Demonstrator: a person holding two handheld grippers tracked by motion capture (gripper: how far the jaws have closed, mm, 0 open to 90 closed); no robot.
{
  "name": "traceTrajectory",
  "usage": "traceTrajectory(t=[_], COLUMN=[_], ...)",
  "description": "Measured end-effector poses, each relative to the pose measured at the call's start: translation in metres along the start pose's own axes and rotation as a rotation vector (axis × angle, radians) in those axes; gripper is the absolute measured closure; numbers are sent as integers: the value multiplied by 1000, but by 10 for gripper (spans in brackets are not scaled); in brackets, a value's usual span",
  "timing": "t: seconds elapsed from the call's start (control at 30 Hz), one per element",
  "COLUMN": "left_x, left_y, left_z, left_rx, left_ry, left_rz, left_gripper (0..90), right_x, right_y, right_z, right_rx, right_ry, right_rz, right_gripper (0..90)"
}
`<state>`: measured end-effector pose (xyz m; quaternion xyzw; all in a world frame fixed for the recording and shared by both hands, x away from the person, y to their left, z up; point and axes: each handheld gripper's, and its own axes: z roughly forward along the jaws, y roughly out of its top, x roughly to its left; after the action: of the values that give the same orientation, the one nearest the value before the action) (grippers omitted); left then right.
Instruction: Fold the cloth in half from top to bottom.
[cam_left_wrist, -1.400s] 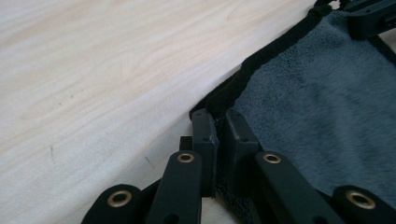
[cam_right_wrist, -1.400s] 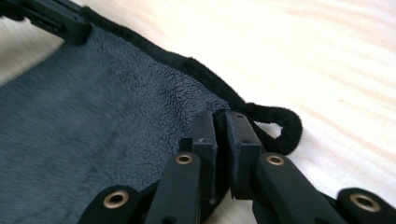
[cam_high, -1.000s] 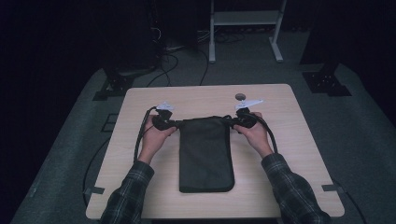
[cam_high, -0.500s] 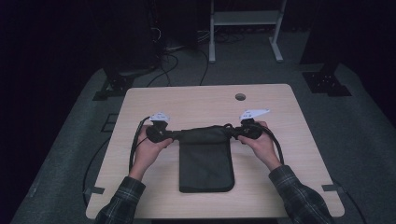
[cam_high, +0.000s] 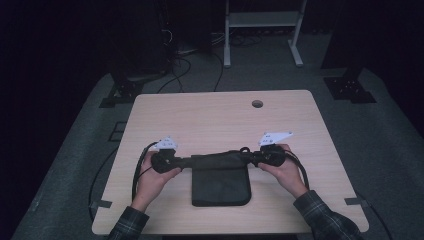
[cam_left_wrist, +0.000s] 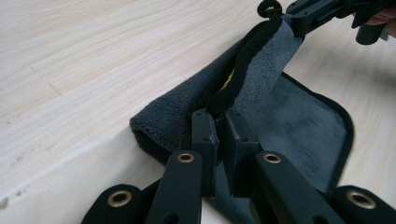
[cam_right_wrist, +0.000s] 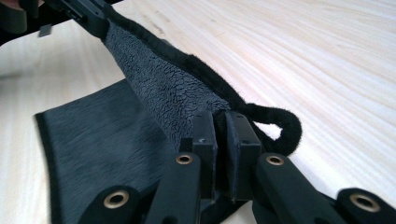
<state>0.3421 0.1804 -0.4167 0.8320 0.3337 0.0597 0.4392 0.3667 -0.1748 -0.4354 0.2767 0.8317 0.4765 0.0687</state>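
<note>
- The dark grey cloth lies on the near half of the wooden table, its near edge close to the table's front rim; the far half is bare wood.
- The left gripper is clamped on the cloth's upper left corner, the right gripper on the upper right, with the top edge stretched between them.
- The left gripper view shows a yellow tag inside the fold.
- The right gripper view shows a hanging loop beside the jaws.

Dark lab: bare table, floor cables, metal stand.
</note>
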Motion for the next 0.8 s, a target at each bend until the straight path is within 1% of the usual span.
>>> traceTrajectory(t=[0.07,0.1,0.13,0.2,0.37,0.47,0.57,0.6,0.63,0.67,0.77,0.8], left_x=[-6,-10,-12,-16,-25,-28,-29,-30,-31,-31,-35,-37], left_y=[-3,-5,-6,-11,-23,-31,-39,-43,-44,-46,-50,-51], left_z=[-1,-2,-2,-2,-1,2,8,11,12,12,11,8], left_rx=[4,13,18,29,61,92,131,149,157,169,166,166], left_ry=[1,1,-1,-5,-24,-31,-34,-36,-37,-35,-26,-17], left_rz=[9,16,21,23,18,12,3,5,7,13,17,21], left_gripper=[843,843,842,842,839,836,828,819,806,789,691,665], right_x=[6,9,13,17,28,33,35,36,37,38,41,42], right_y=[-4,-6,-8,-12,-25,-33,-41,-43,-47,-48,-52,-53], right_z=[-3,-5,-6,-8,-11,-10,-8,-6,-5,-5,-10,-12], right_rx=[4,9,12,15,39,61,90,98,112,113,124,122], right_ry=[4,2,5,11,31,41,43,46,46,45,39,40], right_rz=[-8,-9,-17,-17,-22,-19,-21,-17,-20,-24,-35,-35], right_gripper=[824,824,824,824,822,820,811,800,782,765,692,686])
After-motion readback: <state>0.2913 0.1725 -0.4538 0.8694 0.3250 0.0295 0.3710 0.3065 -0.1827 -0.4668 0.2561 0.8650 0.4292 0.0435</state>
